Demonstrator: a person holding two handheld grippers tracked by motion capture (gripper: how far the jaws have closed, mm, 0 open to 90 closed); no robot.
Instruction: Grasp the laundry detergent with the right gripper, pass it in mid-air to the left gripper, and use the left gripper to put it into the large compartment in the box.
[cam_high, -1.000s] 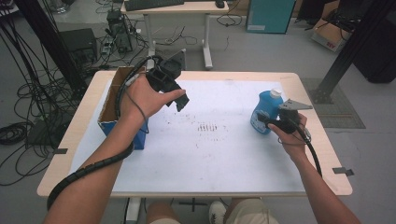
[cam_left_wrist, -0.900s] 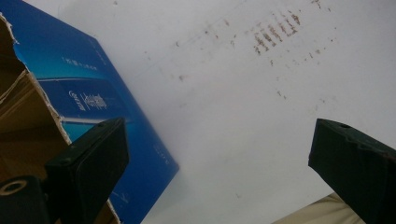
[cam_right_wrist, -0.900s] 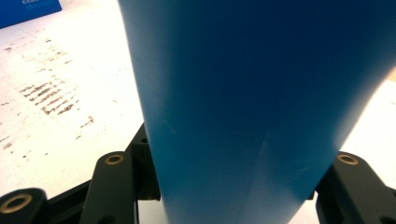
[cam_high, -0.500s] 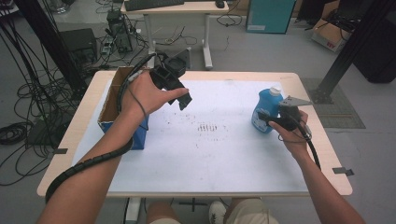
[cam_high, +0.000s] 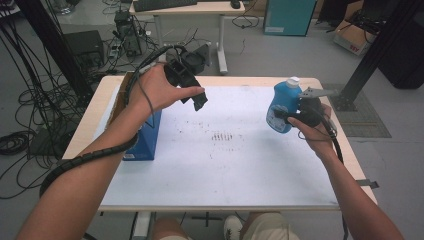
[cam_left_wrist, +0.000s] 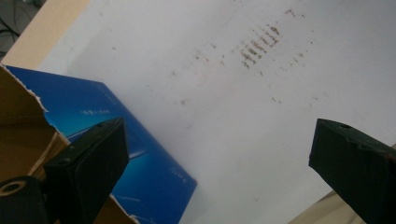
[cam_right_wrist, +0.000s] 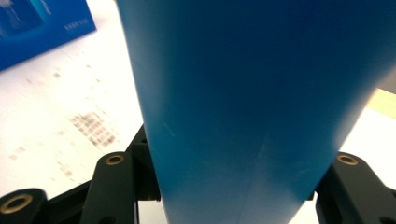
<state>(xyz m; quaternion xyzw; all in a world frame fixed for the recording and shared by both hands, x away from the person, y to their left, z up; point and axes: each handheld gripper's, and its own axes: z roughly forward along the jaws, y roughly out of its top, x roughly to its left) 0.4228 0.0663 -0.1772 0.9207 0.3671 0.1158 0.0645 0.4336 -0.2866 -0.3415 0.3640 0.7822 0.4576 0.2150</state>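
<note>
1. blue bottle (cam_high: 281, 107) with a white cap, at the right side of the table, clamped in the right gripper (cam_high: 287, 116); seen close up in the right gripper view (cam_right_wrist: 252, 107) as a wide blue wall between the two black jaws.
2. right gripper closed on the bottle's lower body, one jaw at each side, pads pressed against the plastic; held by the right hand (cam_high: 312, 131) from the near right.
3. bottle upright or close to it, apparently just clear of the white sheet; underside hidden in the high view, so contact with the table not certain.
4. left gripper (cam_high: 196, 96) held in the left hand (cam_high: 157, 90) above the left half of the table, pointing down and toward the middle.
5. left jaws spread wide apart in the left gripper view, nothing between them, only the sheet below.
6. blue cardboard box (cam_high: 145, 135) standing at the left edge of the table, top open, torn brown flap visible in the left gripper view (cam_left_wrist: 116, 140); partly covered by the left forearm in the high view.
7. white sheet (cam_high: 225, 165) covering most of the table (cam_high: 345, 150), marked with small brown smudges near its middle.
8. bottle and box well apart, sheet's smudged patch between them.
</note>
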